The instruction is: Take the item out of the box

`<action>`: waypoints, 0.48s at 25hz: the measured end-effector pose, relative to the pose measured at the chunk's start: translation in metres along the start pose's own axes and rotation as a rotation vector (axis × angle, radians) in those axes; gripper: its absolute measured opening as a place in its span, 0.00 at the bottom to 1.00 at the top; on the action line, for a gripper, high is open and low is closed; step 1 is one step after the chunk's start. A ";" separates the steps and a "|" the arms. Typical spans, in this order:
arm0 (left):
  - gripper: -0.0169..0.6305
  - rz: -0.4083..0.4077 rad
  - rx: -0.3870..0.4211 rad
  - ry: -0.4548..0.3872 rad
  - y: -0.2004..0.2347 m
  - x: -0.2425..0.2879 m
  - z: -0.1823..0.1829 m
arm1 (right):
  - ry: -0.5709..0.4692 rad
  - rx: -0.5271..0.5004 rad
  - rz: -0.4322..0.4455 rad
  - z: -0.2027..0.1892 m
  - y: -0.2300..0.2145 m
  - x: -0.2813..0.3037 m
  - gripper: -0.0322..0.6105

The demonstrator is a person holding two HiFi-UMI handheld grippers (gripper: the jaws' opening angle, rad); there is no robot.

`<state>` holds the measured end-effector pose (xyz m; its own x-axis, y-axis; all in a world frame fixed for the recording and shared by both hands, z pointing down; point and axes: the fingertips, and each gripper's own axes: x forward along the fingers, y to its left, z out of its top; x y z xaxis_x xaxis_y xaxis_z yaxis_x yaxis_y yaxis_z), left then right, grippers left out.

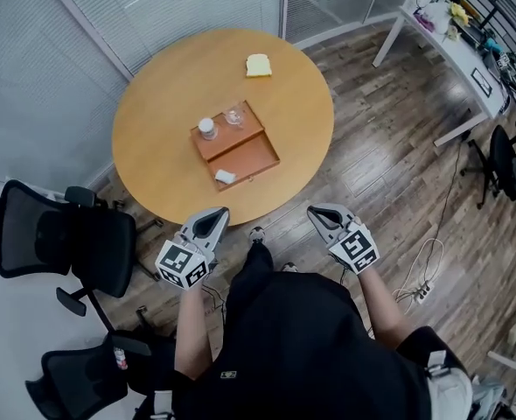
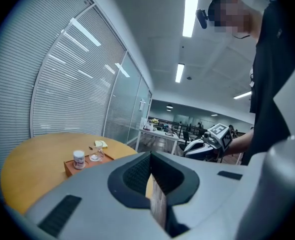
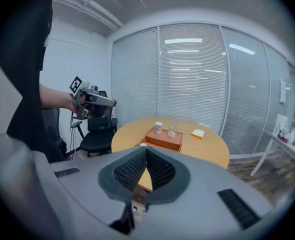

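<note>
Box (image 1: 237, 147), brown wood, on round surface (image 1: 153, 112), ahead of both hand-held grippers and well apart from them. Left hand-held gripper (image 1: 214, 215): jaws fully together, nothing between them; box is ahead and a little to its right. Right hand-held gripper (image 1: 317, 212): jaws also closed flat on each other, empty; box is ahead and off to its left. Both tips sit just off the surface's near edge, over the wood floor (image 1: 389, 173), not touching anything. Small white item (image 1: 225, 177) lies in the box's near, lower part, at the corner closest to the left hand-held gripper; in the right gripper view it shows just above the closed jaw tips. On the box's far part stand a white bottle (image 1: 207, 128) and a clear glass (image 1: 233, 116), beyond the item. Yellow pad (image 1: 258, 65) lies farther still, apart from the box. Black office chair (image 1: 57, 239) is left of the left hand-held gripper.
</note>
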<state>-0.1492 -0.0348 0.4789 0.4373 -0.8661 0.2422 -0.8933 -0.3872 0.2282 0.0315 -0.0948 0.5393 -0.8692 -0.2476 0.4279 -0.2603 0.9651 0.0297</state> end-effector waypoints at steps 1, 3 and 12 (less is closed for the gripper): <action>0.04 -0.007 0.000 0.006 0.006 0.002 0.001 | 0.001 0.004 -0.003 0.002 -0.002 0.005 0.06; 0.04 -0.019 0.001 0.017 0.019 0.006 0.001 | 0.006 0.014 -0.012 0.004 -0.005 0.015 0.06; 0.04 -0.093 -0.005 0.075 0.063 0.025 -0.003 | 0.023 0.059 -0.063 0.007 -0.019 0.051 0.06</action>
<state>-0.1939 -0.0801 0.5021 0.5251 -0.8003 0.2893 -0.8479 -0.4631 0.2580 -0.0114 -0.1262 0.5540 -0.8407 -0.3049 0.4476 -0.3391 0.9408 0.0040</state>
